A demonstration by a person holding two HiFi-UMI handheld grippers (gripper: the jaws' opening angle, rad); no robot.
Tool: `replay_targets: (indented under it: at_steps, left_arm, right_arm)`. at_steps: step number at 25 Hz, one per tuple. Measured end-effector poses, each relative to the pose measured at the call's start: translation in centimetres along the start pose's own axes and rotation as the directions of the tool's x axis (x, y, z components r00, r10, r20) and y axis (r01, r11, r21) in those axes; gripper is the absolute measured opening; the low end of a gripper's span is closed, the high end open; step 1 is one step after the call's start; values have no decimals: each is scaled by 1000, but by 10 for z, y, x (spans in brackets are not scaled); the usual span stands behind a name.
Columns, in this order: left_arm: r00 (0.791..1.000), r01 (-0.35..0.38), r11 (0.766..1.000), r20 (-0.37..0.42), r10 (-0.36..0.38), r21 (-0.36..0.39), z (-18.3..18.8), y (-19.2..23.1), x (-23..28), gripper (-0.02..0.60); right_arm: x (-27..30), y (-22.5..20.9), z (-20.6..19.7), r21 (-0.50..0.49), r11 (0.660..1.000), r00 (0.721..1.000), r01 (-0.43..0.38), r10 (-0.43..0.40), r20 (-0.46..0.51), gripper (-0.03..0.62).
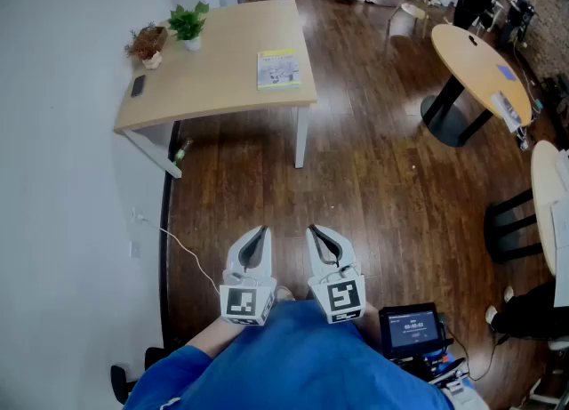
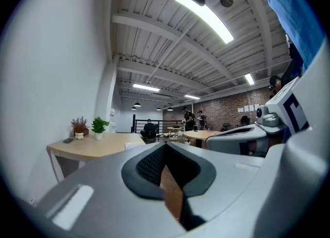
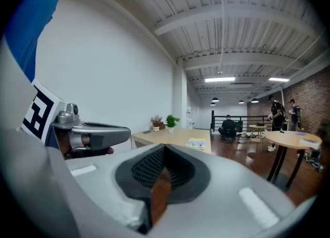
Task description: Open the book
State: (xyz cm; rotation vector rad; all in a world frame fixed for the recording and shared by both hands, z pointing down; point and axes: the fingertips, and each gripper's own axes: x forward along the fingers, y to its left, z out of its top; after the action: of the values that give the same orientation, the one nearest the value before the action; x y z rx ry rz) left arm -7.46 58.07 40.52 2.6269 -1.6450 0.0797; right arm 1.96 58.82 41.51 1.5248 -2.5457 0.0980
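Book (image 1: 278,69): one, flat on table (image 1: 222,79); left gripper (image 1: 260,230), right gripper (image 1: 314,230): jaws together.

Hand-held grippers (image 1: 260,230) (image 1: 314,230), jaws together.

The counter (image 1: 222,70) is pale wood with a smooth, matt top. The book (image 1: 278,68) near its right edge has a glossy paper cover. The floor (image 1: 373,177) is dark plank wood with a soft sheen. The left tongs (image 1: 260,233) and right tongs (image 1: 317,233) are smooth matt grey plastic, and their pads (image 2: 149,164) are black, ribbed and rubbery. The sleeve (image 1: 293,364) is blue cloth.
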Motion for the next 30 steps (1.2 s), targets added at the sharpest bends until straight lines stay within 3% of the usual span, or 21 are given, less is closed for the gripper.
replay_targets:
  at_steps: [7,13,30]
  left_arm:
    - [1000,5,1000,-1,-5,0,1,7,1,8]
    - [1000,-11,1000,4,11,9,1,26,32,8]
    - [999,-51,998,-6,51,31,18,24,204,8]
  right_arm:
    - [9,6,-1,-27,999,1000,-21,21,-4,3]
    - [44,-6,3,-20,999,999,-40,40,10,3]
    - [144,-147,23,16,997,997,-69,69,35,3]
